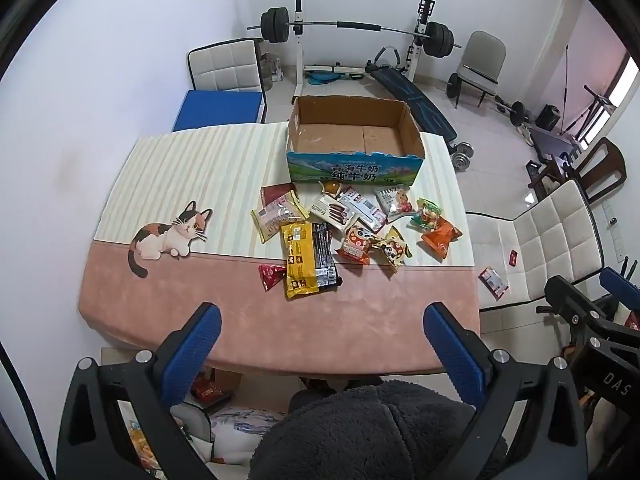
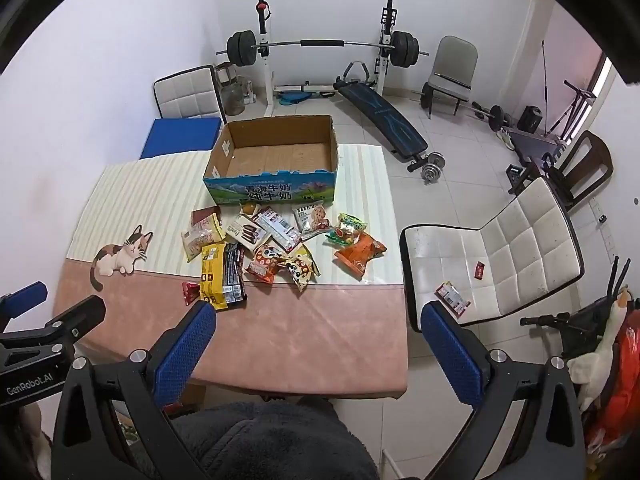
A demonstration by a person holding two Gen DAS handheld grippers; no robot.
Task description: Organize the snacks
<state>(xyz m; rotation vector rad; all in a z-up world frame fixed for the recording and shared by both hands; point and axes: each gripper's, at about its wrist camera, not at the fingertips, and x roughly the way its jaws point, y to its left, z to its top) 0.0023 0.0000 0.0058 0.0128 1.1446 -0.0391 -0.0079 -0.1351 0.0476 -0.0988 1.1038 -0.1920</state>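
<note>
We see an open cardboard box [image 1: 356, 136] at the far side of the counter [image 1: 280, 320], and only its bare brown floor shows inside; no snack lies in it. Its printed long side faces us, so its long axis runs left to right across the counter.

The snacks [image 1: 344, 224] lie loose in a heap on the cat-print cloth [image 1: 180, 184] just in front of the box. From the left: a small red packet [image 1: 271, 275], then a yellow packet [image 1: 298, 258] and a dark packet [image 1: 325, 256] side by side, both with their long axes running away from us toward the box, then panda-print packets [image 1: 376, 246], and an orange packet [image 1: 442, 238] at the right end.

Our left gripper [image 1: 322, 344] hangs above the near edge of the counter, spread wide with nothing between its blue pads. Our right gripper [image 2: 316, 344] is likewise spread wide and holds nothing.

The right wrist view shows more of the white chair [image 2: 520, 248] beside the counter, where a stray packet [image 2: 452, 298] lies on the seat, and a plush toy [image 2: 600, 356] at the far right. The left wrist view alone shows bags under the counter's near edge.
</note>
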